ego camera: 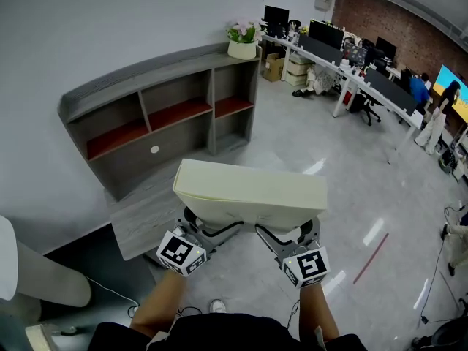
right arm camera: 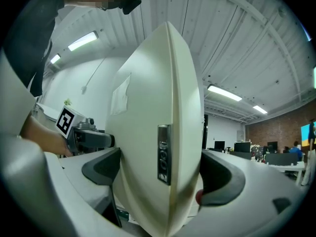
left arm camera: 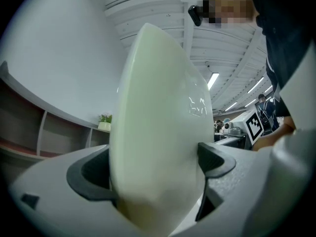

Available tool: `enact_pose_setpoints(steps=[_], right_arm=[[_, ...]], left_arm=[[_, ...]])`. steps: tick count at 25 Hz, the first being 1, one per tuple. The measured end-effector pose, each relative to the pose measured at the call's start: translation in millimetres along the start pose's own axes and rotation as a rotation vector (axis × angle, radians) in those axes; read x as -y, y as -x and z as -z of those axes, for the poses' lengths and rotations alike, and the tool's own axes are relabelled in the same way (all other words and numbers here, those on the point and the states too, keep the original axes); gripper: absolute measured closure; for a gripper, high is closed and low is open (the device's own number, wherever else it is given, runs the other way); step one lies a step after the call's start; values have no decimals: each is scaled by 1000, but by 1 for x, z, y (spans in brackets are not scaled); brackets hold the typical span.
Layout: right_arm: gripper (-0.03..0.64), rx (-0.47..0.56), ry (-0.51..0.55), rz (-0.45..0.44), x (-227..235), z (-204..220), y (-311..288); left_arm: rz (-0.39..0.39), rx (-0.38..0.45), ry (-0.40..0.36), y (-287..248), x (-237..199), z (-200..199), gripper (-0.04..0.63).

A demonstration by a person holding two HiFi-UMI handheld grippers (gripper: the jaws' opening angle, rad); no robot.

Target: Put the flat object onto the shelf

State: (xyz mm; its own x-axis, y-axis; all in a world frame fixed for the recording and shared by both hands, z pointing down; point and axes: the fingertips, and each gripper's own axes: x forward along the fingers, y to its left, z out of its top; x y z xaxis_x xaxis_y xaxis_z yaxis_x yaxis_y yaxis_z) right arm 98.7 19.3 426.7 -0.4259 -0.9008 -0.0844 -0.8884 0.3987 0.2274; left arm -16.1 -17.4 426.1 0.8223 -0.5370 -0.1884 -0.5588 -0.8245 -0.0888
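A flat cream-white slab (ego camera: 252, 194) hangs in the air in front of me, held level by both grippers at its near edge. My left gripper (ego camera: 197, 224) is shut on its left end, where the slab (left arm camera: 158, 132) fills the space between the jaws. My right gripper (ego camera: 289, 234) is shut on its right end; there the slab (right arm camera: 153, 142) shows a small panel of ports on its edge. The grey shelf unit (ego camera: 164, 115), with red-lined compartments, stands against the wall beyond the slab, at the upper left.
A white flower pot (ego camera: 242, 46) sits on the shelf unit's right end. A low grey platform (ego camera: 142, 214) lies before the shelf. Desks with monitors (ego camera: 344, 57) and people (ego camera: 439, 115) fill the far right. A white rounded object (ego camera: 29, 269) is at my left.
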Motion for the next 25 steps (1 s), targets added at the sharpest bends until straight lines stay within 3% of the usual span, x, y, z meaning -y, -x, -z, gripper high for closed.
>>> enact_pose_setpoints(steps=[12,25], right_arm=[[138,-5,-3,-12,-20,2,-41],[138,38,-47,-88,23,16,-99]], left_arm=[[-20,-15,46,14,-43,7,61],[-99,-36,69,-30,-88,21,61]])
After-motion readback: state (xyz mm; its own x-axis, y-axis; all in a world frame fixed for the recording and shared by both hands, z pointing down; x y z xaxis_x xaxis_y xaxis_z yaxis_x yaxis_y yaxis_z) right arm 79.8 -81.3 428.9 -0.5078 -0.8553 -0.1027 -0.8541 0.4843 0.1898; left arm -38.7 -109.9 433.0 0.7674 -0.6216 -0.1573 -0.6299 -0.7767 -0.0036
